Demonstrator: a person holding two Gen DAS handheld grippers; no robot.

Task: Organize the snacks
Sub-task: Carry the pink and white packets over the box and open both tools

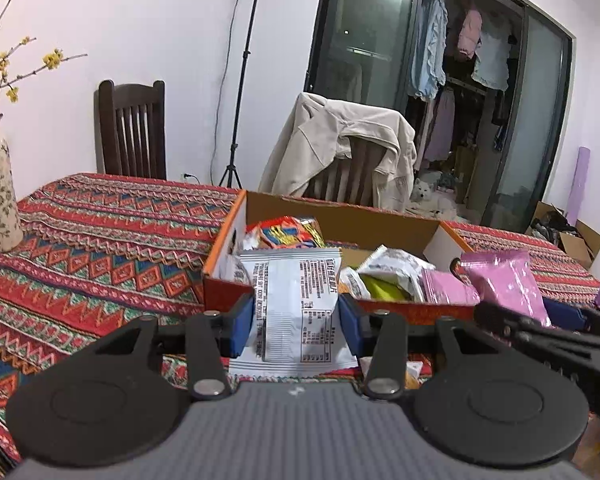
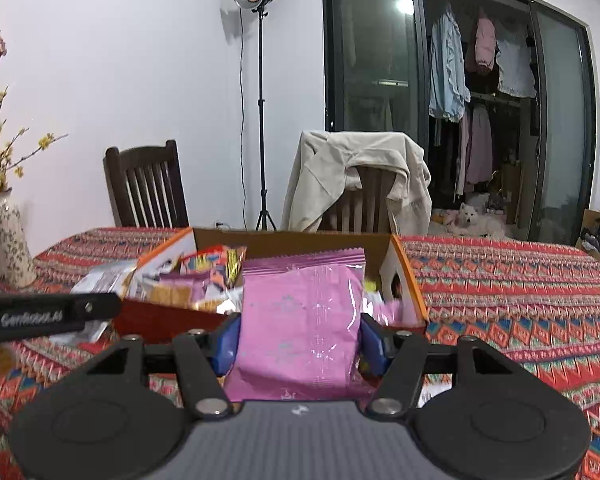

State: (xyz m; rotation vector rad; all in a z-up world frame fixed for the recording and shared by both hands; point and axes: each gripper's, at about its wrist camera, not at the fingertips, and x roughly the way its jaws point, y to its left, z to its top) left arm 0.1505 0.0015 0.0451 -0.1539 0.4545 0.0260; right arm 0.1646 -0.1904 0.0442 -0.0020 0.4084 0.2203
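The left tongs [image 1: 296,320] are clenched on a white-and-silver snack packet [image 1: 294,300], their blue pads pressing its two side edges, and the right tongs [image 2: 300,336] grip a pink packet [image 2: 300,320] the same way. Both packets hang just short of the near wall of the orange cardboard box [image 1: 380,308], above the patterned desk [image 1: 100,240].

The white packet stands upright, its long axis running up and down, its crimped top seam uppermost and its printed back panel facing the camera. The pink packet is also upright, with its serrated seam on top, and leans slightly to one side.

The step in hand looks like the carry: each packet is lifted and on its way to the box, not yet over the rim. The next move probably calls for bringing each one forward past the near wall and lowering it into a free gap before letting go. The box already holds an orange-red packet [image 1: 290,232] at the back and a white-and-yellow one [image 1: 388,276] to the right, so space is tight. The two tools sit close together and could bump.
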